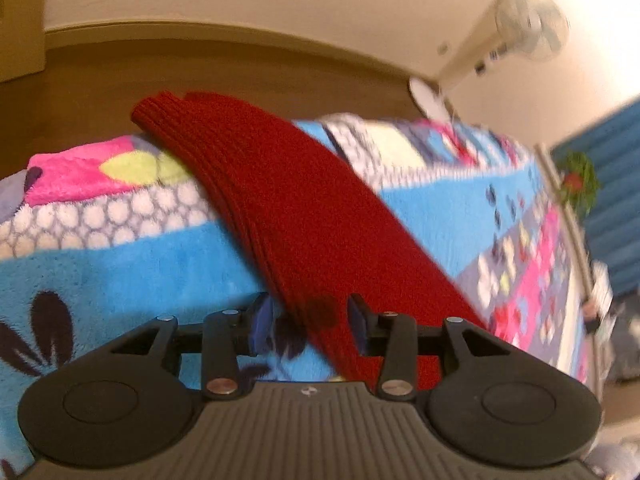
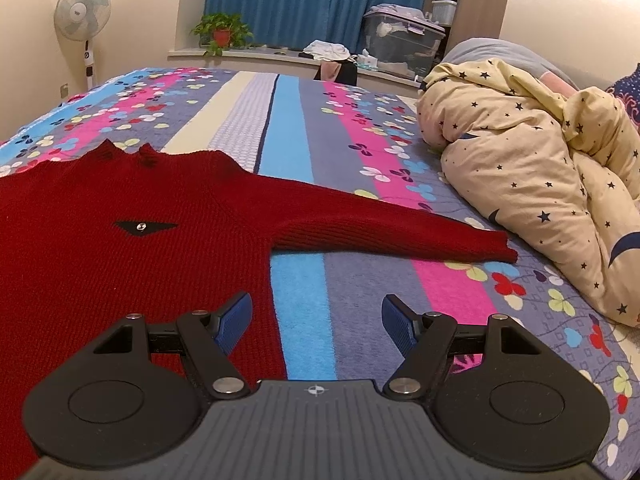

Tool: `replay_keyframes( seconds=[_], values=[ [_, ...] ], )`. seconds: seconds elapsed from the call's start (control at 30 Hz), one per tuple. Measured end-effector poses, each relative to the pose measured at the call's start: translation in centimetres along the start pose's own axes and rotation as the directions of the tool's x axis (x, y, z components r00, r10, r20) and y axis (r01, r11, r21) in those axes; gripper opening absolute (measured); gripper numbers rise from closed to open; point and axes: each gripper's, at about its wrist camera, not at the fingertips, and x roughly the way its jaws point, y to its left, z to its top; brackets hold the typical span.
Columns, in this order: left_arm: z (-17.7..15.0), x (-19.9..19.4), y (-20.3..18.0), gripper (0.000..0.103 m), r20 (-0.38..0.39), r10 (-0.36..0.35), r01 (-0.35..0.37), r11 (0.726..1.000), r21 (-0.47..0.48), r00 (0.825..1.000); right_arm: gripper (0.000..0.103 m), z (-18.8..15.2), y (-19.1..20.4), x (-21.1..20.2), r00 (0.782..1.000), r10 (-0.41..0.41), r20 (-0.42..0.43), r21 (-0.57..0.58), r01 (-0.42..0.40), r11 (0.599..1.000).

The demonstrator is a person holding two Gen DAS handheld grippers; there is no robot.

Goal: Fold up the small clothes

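A small red knit sweater [image 2: 132, 240] lies flat on the patterned bed blanket [image 2: 304, 128], its right sleeve [image 2: 380, 224] stretched out toward the right. My right gripper [image 2: 316, 324] is open and empty, low over the sweater's lower right edge. In the left wrist view the other red sleeve [image 1: 288, 208] runs diagonally across the blanket [image 1: 120, 264] with its cuff at the bed's far edge. My left gripper [image 1: 310, 320] is open, its jaws standing either side of the sleeve's near end, not closed on it.
A bunched cream duvet with stars [image 2: 540, 184] fills the bed's right side. A standing fan [image 2: 84, 12], a potted plant [image 2: 220, 32] and storage boxes [image 2: 404, 40] stand beyond the bed. Wooden floor [image 1: 200, 76] lies past the bed's edge in the left wrist view.
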Motion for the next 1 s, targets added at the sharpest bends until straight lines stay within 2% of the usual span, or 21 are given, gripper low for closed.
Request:
replay_keyframes(
  seconds=[0.03, 0.07, 0.17, 0.23, 0.27, 0.3, 0.33, 0.4, 0.43, 0.47, 0.5, 0.53, 0.57, 0.6, 0.63, 0.67, 0.7, 0.77, 0.83, 0.93, 1.0],
  values=[
    [0.1, 0.1, 0.1, 0.041, 0.011, -0.001, 0.001, 1.000, -0.007, 1.000, 0.073, 0.0, 0.1, 0.0, 1.000, 0.000, 0.000, -0.005, 0.000, 1.000],
    [0.2, 0.2, 0.2, 0.024, 0.017, 0.007, -0.007, 1.000, -0.004, 1.000, 0.073, 0.0, 0.1, 0.0, 1.000, -0.001, -0.001, -0.009, 0.001, 1.000],
    [0.0, -0.1, -0.4, 0.014, 0.055, 0.033, -0.036, 0.998, 0.053, 0.998, 0.073, 0.0, 0.0, 0.2, 1.000, -0.005, -0.005, -0.008, 0.005, 1.000],
    [-0.7, -1.4, -2.7, 0.012, 0.156, 0.049, -0.078, 0.980, 0.182, 0.986, 0.073, 0.1, -0.1, 0.3, 1.000, -0.008, -0.007, -0.003, 0.008, 1.000],
    [-1.7, -2.7, -4.8, 0.011, 0.244, 0.026, -0.100, 0.949, 0.298, 0.969, 0.073, 0.1, -0.1, 0.3, 1.000, -0.009, -0.008, -0.001, 0.009, 1.000],
    [-3.1, -4.0, -7.0, 0.011, 0.321, -0.031, -0.111, 0.903, 0.415, 0.946, 0.073, 0.1, 0.0, 0.3, 1.000, -0.009, -0.007, -0.001, 0.009, 1.000],
    [-5.0, -5.6, -9.2, 0.010, 0.359, -0.138, -0.080, 0.844, 0.531, 0.923, 0.073, 0.1, 0.0, 0.3, 1.000, -0.009, -0.006, -0.003, 0.009, 1.000],
    [-8.7, -8.1, -12.1, 0.010, 0.263, -0.356, 0.096, 0.736, 0.670, 0.896, 0.073, 0.0, 0.3, 0.3, 1.000, -0.008, -0.004, -0.014, 0.008, 1.000],
    [-10.7, -9.1, -13.2, 0.010, 0.185, -0.438, 0.180, 0.667, 0.723, 0.880, 0.073, 0.0, 0.4, 0.3, 1.000, -0.008, -0.003, -0.019, 0.008, 1.000],
    [-13.3, -10.0, -14.5, 0.014, 0.086, -0.501, 0.256, 0.573, 0.779, 0.861, 0.073, 0.0, 0.5, 0.3, 1.000, -0.007, -0.002, -0.024, 0.007, 1.000],
    [-15.9, -10.4, -15.6, 0.021, -0.014, -0.529, 0.312, 0.479, 0.821, 0.849, 0.073, 0.0, 0.7, 0.3, 1.000, -0.008, -0.002, -0.027, 0.007, 1.000],
    [-18.1, -10.6, -16.5, 0.044, -0.116, -0.535, 0.364, 0.386, 0.848, 0.837, 0.073, 0.0, 0.8, 0.4, 1.000, -0.008, -0.004, -0.031, 0.008, 0.999],
    [-20.3, -10.8, -17.2, 0.057, -0.202, -0.536, 0.403, 0.289, 0.868, 0.820, 0.073, 0.0, 0.9, 0.4, 1.000, -0.009, -0.005, -0.035, 0.009, 0.999],
    [-22.1, -11.1, -17.7, 0.057, -0.217, -0.541, 0.390, 0.227, 0.892, 0.812, 0.073, 0.0, 1.0, 0.5, 1.000, -0.008, -0.008, -0.038, 0.008, 0.999],
    [-23.1, -11.2, -18.0, 0.057, -0.200, -0.539, 0.359, 0.207, 0.910, 0.819, 0.071, 0.0, 1.1, 0.5, 1.000, -0.005, -0.010, -0.040, 0.005, 0.999],
    [-23.6, -11.0, -18.2, 0.057, -0.190, -0.530, 0.344, 0.210, 0.915, 0.827, 0.066, 0.0, 1.3, 0.5, 1.000, -0.001, -0.011, -0.046, 0.000, 0.999],
    [-23.5, -10.6, -18.4, 0.057, -0.199, -0.518, 0.359, 0.229, 0.905, 0.832, 0.062, -0.1, 1.6, 0.5, 1.000, 0.002, -0.009, -0.055, -0.003, 0.999],
    [-22.6, -9.5, -18.6, 0.057, -0.225, -0.484, 0.391, 0.275, 0.879, 0.846, 0.041, -0.1, 2.1, 0.3, 1.000, 0.015, -0.003, -0.075, -0.015, 0.997],
    [-21.3, -8.8, -18.7, 0.057, -0.204, -0.476, 0.384, 0.320, 0.866, 0.856, 0.031, -0.1, 2.5, 0.2, 0.999, 0.032, 0.006, -0.087, -0.031, 0.996],
    [-18.5, -7.8, -18.9, 0.059, -0.150, -0.466, 0.373, 0.435, 0.819, 0.872, 0.030, -0.1, 3.1, -0.1, 0.999, 0.030, 0.022, -0.099, -0.028, 0.995],
    [-16.2, -7.5, -18.5, 0.060, -0.097, -0.427, 0.342, 0.546, 0.765, 0.899, 0.030, -0.1, 3.4, -0.3, 0.999, 0.029, 0.033, -0.097, -0.025, 0.995]
  ],
)
